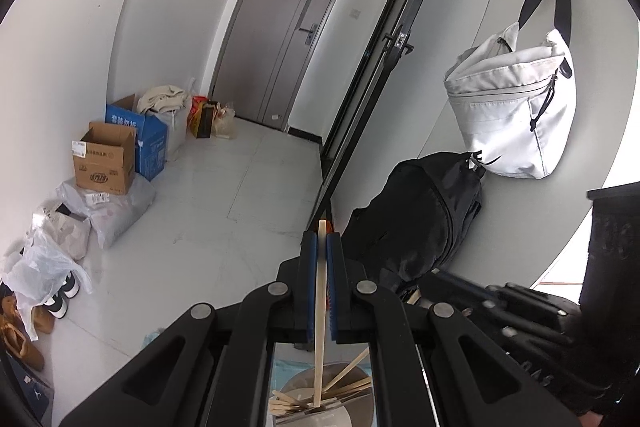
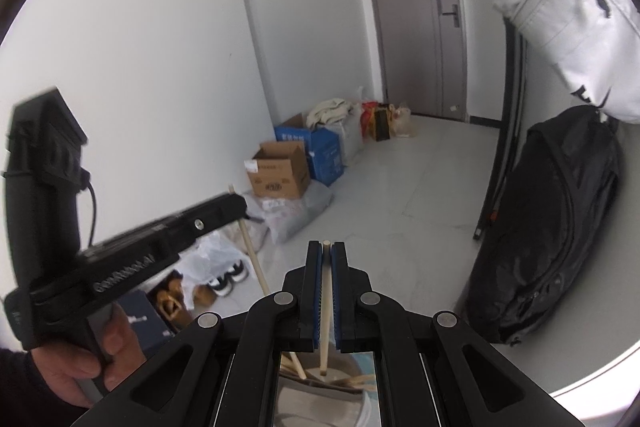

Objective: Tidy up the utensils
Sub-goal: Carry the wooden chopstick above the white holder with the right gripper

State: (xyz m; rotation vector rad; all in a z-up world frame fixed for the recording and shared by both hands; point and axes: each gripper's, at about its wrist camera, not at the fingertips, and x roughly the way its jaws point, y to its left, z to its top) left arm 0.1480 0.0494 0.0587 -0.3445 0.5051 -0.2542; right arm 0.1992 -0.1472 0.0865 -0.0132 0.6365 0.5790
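Note:
In the left wrist view my left gripper [image 1: 322, 239] is shut on a pale wooden chopstick [image 1: 320, 307] that stands between its blue pads, tip poking past them. Its lower end hangs over a grey round holder [image 1: 340, 411] with several chopsticks [image 1: 352, 375] fanned inside. My right gripper [image 2: 326, 247] is likewise shut on another chopstick [image 2: 326, 307], above the same holder [image 2: 296, 399]. The right wrist view also shows the left gripper [image 2: 236, 205] from the side, held by a hand [image 2: 80, 359], its chopstick [image 2: 252, 251] slanting down.
Cardboard boxes [image 1: 106, 159], a blue box [image 1: 150, 143], plastic bags and shoes [image 1: 60, 295] line the left wall. A black backpack [image 1: 424, 215] leans at the right under a hanging white bag [image 1: 516, 111]. A grey door [image 1: 280, 35] closes the hallway.

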